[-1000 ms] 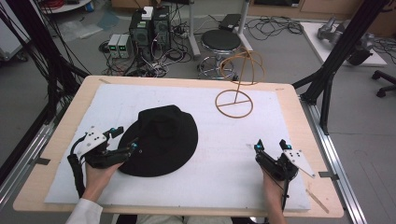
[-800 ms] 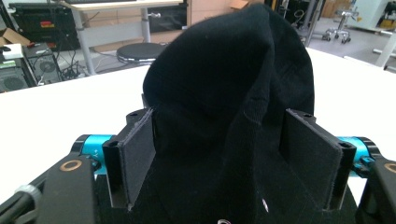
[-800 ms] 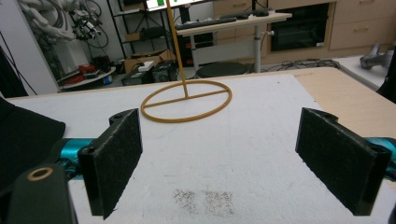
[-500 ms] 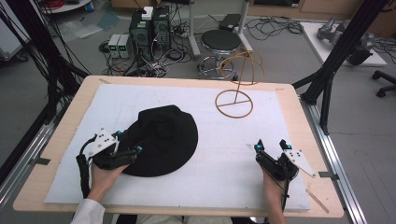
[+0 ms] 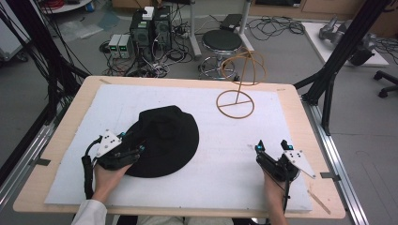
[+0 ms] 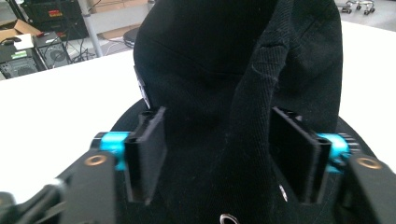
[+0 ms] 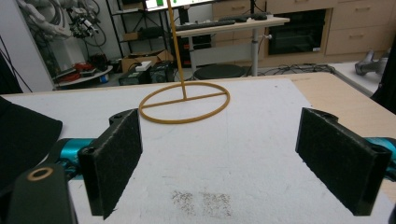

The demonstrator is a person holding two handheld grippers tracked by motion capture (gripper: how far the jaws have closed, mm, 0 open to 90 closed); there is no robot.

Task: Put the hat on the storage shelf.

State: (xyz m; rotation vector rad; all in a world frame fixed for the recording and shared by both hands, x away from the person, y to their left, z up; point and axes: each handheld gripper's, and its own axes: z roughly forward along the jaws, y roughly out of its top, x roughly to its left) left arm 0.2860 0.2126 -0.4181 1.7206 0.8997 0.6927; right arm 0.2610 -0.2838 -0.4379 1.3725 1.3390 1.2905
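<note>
Count on the desk (image 5: 300,101): one black hat (image 5: 164,140), one wire hat stand (image 5: 238,86), one white mat (image 5: 225,154) covering the top. Tools: two, one left tool (image 5: 129,149) and one right tool (image 5: 271,146), each with two jaws. Hands: two. Floor beyond the desk: one round stool (image 5: 222,40), two dark computer towers (image 5: 151,27), two small grey boxes (image 5: 119,45).

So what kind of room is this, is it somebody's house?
Probably not a house; it looks like a robotics lab or workshop. Computer boxes sit on the floor amid tangled cables, black frame struts stand around the table, and a person works over a black hat with a gripper in each hand.
</note>
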